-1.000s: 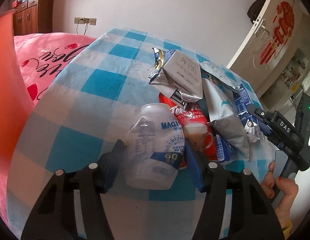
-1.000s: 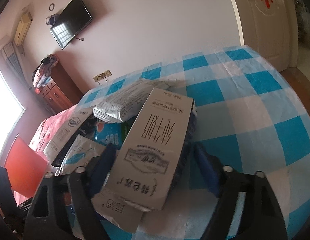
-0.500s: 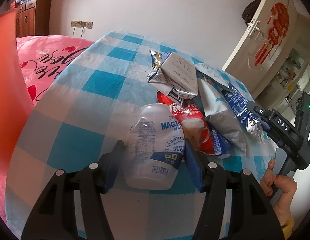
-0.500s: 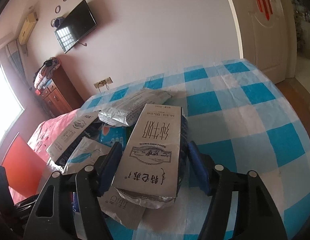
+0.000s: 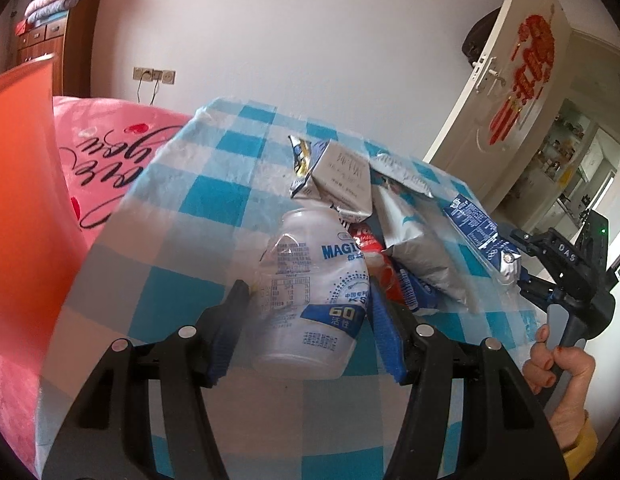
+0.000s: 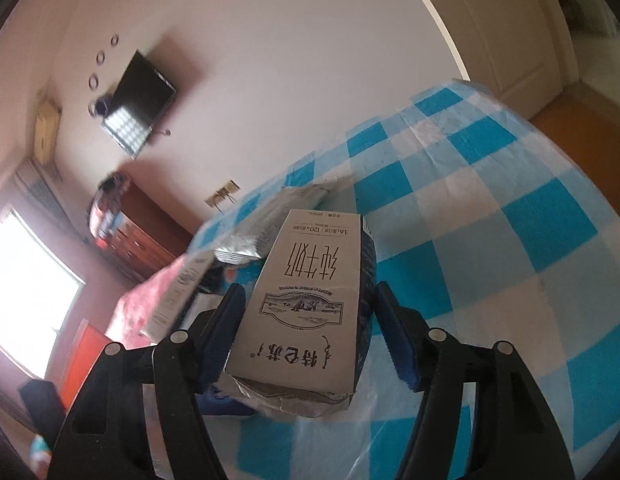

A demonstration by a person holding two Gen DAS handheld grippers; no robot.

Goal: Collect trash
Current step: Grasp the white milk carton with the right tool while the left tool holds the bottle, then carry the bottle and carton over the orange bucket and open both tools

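The left claw (image 5: 305,300) is clamping a white plastic drink bottle (image 5: 310,296) above the near part of the checked surface (image 5: 213,196), whose left half is lying bare toward the pink bed (image 5: 105,152). The right claw (image 6: 307,328), its jaws having just been closing, is gripping a grey milk carton (image 6: 310,300), now lifted off the wrapper pile (image 5: 410,240) it lay on a second ago, with open cloth to its right.

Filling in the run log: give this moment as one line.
left gripper: shut on white plastic bottle | right gripper: just closed onto grey milk carton | checked tablecloth: wrappers remain
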